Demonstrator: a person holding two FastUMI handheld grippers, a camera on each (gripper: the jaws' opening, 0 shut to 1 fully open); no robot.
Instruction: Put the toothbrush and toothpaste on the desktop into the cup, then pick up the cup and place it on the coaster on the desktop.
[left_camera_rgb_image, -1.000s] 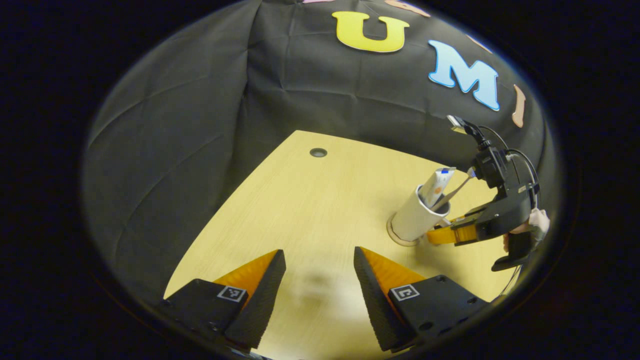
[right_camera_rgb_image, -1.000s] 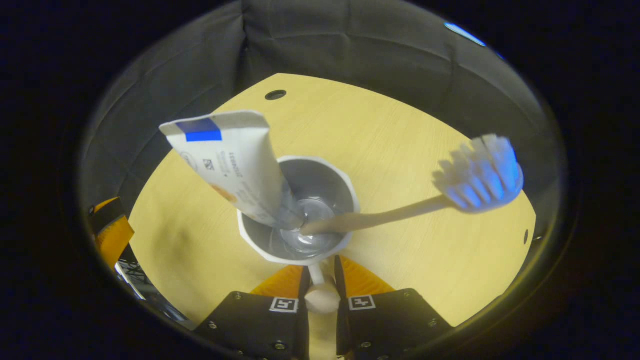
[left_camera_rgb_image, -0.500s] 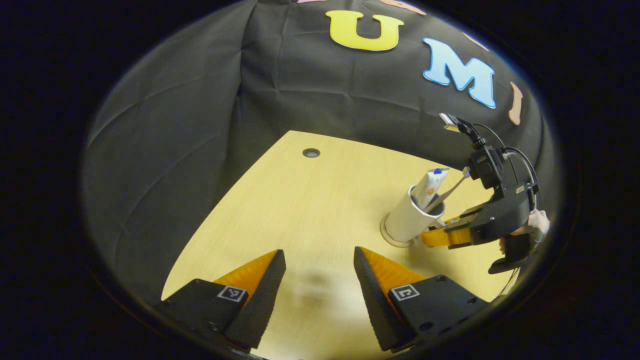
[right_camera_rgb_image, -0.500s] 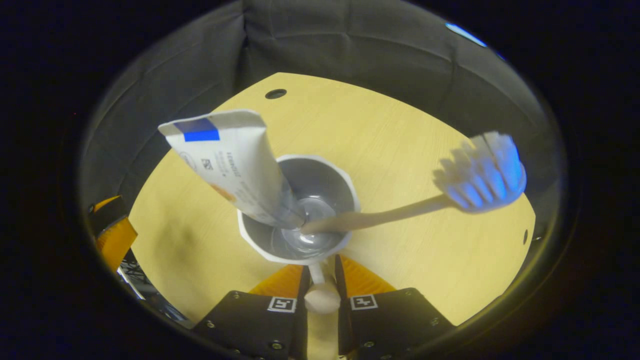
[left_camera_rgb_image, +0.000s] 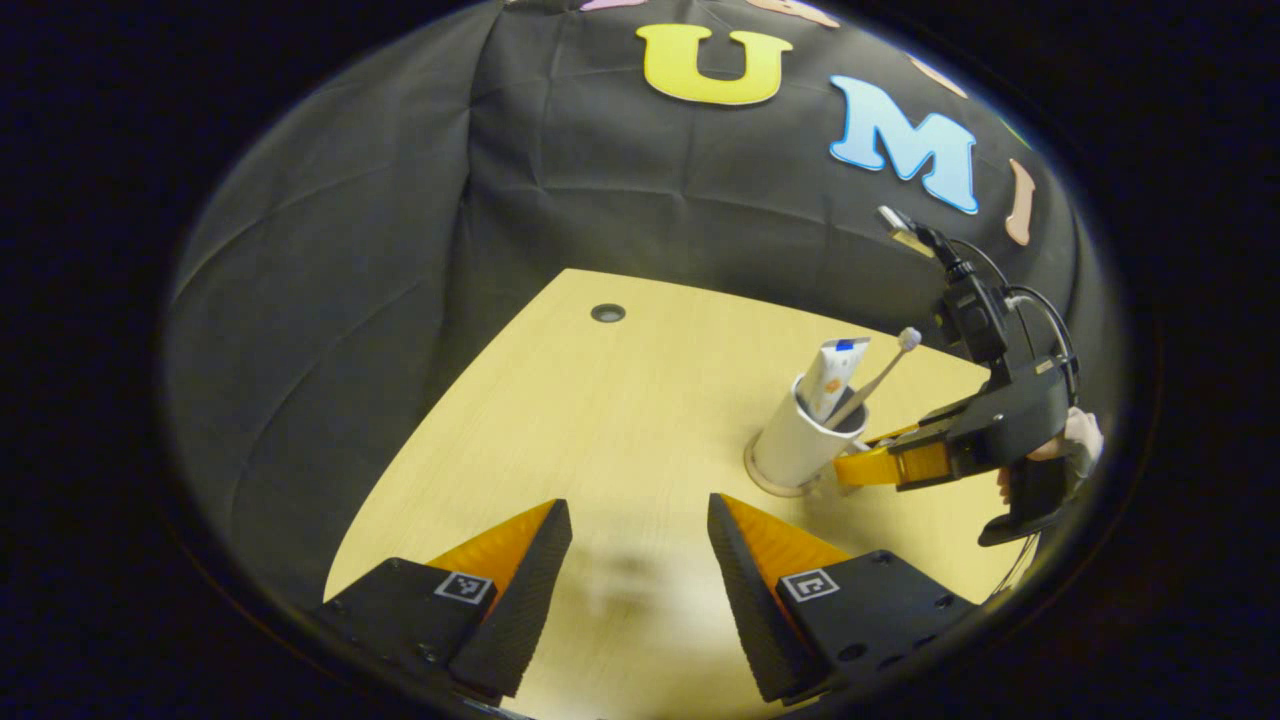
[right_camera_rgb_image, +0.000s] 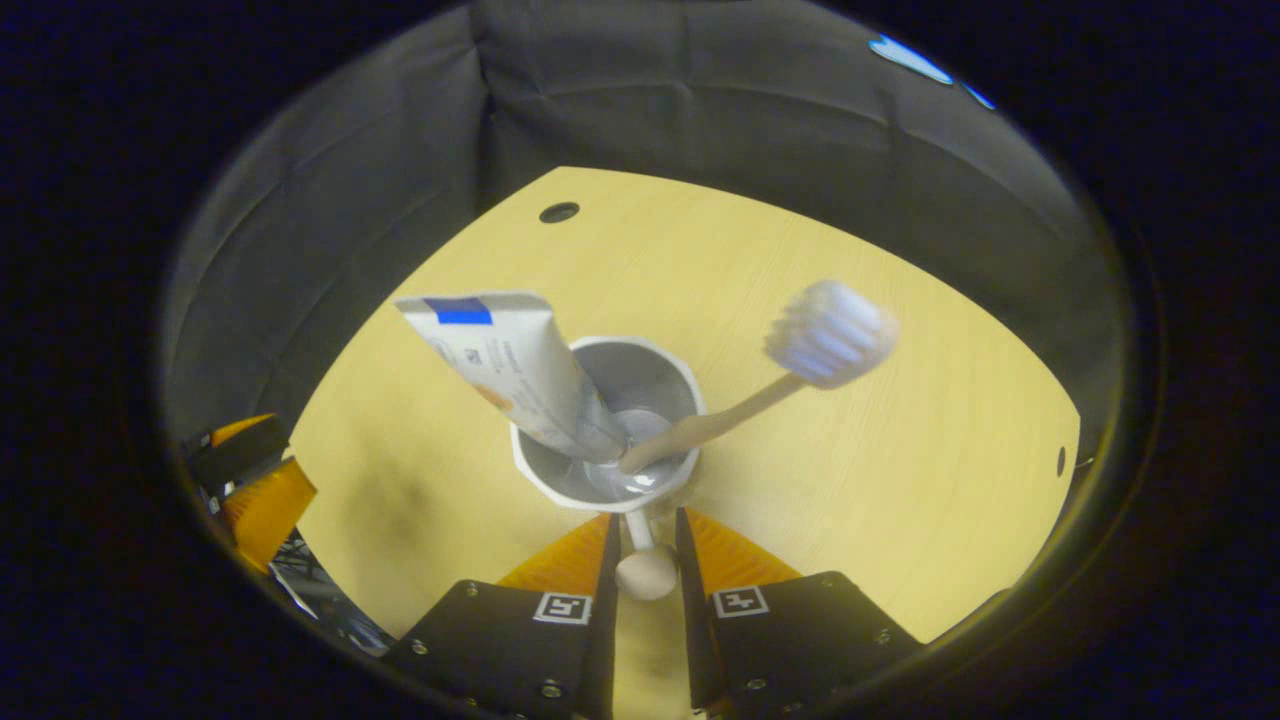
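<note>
1. The left claw (left_camera_rgb_image: 640, 560) hangs low over the bare front of the surface (left_camera_rgb_image: 600, 420) with its fingers spread wide and nothing between them, well to the left of the cup.
2. The cup (left_camera_rgb_image: 795, 448) stands upright on the round coaster (left_camera_rgb_image: 762, 480), whose rim shows at its foot in the left gripper view, so it already sits where the task wants it.
3. In the cup, the toothpaste (right_camera_rgb_image: 520, 375) leans to the left with its crimped end up. It is a soft, light tube that would dent under a hard pinch, so any hold is best taken across its flat upper part.
4. The toothbrush (right_camera_rgb_image: 745, 400) leans the other way, handle end at the cup's bottom and bristle head high over the rim. It looks thin, stiff and light, and it could roll around the rim if the cup is jolted.
5. The cup looks rigid and smooth, top-heavy with both things leaning out, so it could tip if nudged. Its handle (right_camera_rgb_image: 645, 570), a slim post ending in a knob, is the natural place to hold it.
6. The right claw (right_camera_rgb_image: 645, 560) has its fingers drawn close on either side of that handle; whether they press it or have just let go, I cannot tell.
</note>
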